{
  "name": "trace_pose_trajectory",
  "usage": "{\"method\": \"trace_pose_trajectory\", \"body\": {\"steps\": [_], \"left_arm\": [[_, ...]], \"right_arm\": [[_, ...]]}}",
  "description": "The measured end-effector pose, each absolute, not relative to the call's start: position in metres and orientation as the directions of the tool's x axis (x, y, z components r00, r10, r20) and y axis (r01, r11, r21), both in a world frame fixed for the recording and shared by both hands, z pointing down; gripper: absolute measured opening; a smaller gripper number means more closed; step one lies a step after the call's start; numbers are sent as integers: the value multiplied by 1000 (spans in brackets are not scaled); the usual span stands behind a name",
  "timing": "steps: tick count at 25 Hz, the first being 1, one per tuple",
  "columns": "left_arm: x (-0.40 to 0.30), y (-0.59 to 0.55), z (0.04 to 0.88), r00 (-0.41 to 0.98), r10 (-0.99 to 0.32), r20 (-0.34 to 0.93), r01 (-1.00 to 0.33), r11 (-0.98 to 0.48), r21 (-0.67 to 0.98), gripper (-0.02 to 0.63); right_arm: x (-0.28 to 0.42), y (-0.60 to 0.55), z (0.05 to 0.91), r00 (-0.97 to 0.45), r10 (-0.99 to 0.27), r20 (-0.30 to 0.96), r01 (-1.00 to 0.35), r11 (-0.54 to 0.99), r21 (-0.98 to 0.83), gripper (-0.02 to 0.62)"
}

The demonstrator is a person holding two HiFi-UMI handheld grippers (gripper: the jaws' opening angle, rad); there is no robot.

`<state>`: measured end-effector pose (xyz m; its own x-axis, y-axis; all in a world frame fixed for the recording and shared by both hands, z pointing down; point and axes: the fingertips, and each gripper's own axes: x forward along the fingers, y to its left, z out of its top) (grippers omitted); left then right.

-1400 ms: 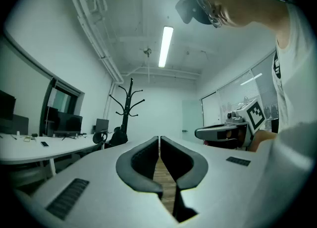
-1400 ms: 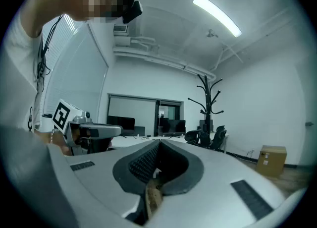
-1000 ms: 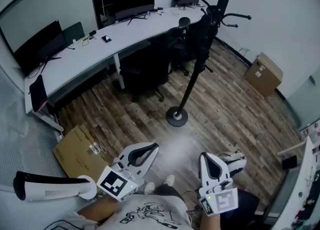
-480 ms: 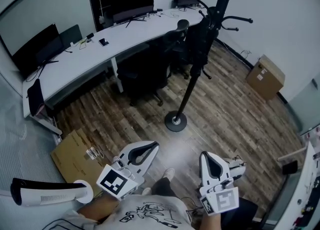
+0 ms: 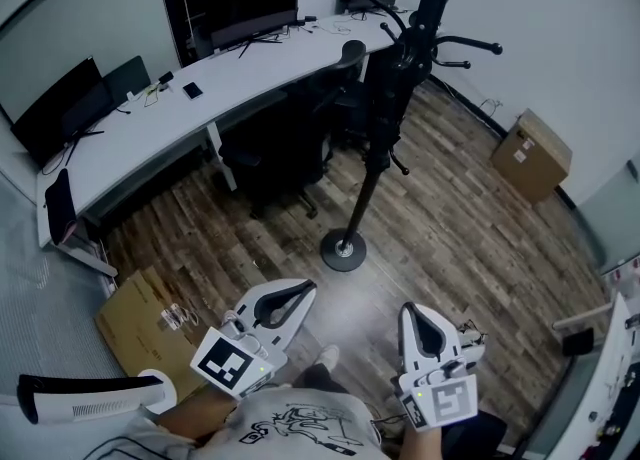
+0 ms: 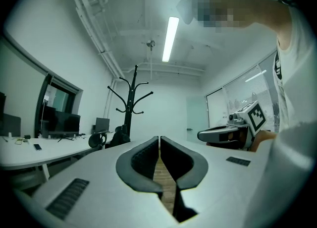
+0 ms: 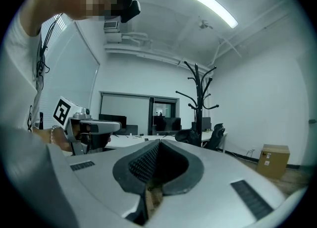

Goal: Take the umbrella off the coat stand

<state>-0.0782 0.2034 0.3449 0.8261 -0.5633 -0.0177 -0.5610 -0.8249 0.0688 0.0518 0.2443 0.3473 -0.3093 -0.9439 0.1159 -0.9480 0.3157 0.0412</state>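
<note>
Compared with a second ago, the coat stand (image 5: 372, 180) sits closer in the head view. Its round base (image 5: 343, 249) has slid toward the person's feet, and the flat cardboard (image 5: 135, 320) on the floor has drifted to about 8 o'clock. The stand is now dead ahead at 12 o'clock.

A long dark bundle hanging against the upper pole is probably the umbrella (image 5: 390, 88). It merges with the dark office chairs (image 5: 285, 148) behind it, so its outline and the hook that carries it are hard to make out.

The left gripper (image 5: 304, 291) and right gripper (image 5: 412, 311) are held low in front of the body, both well short of the stand. Each has its jaws pressed together with nothing between them.

The likely risks lie in the lift. Both tools must spread before they can grasp, so arriving closed would only nudge the bundle. The stand is tall on a small foot, and a sideways pull rather than a lift clear of the hook could snag the umbrella and tip the stand toward the chairs at 11 o'clock. A pinch on loose fabric instead of the shaft could also slip.
</note>
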Motion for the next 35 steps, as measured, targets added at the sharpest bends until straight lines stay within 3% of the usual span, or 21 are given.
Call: {"method": "trace_pose_trajectory", "body": {"steps": [17, 35], "left_arm": [[11, 130, 338, 802, -597, -6, -596, -801, 52, 29], [22, 59, 354, 793, -609, 2, -607, -790, 80, 30]], "right_arm": [[146, 172, 349, -331, -937, 109, -942, 336, 30, 9], [160, 102, 363, -335, -933, 128, -940, 340, 16, 9]]}}
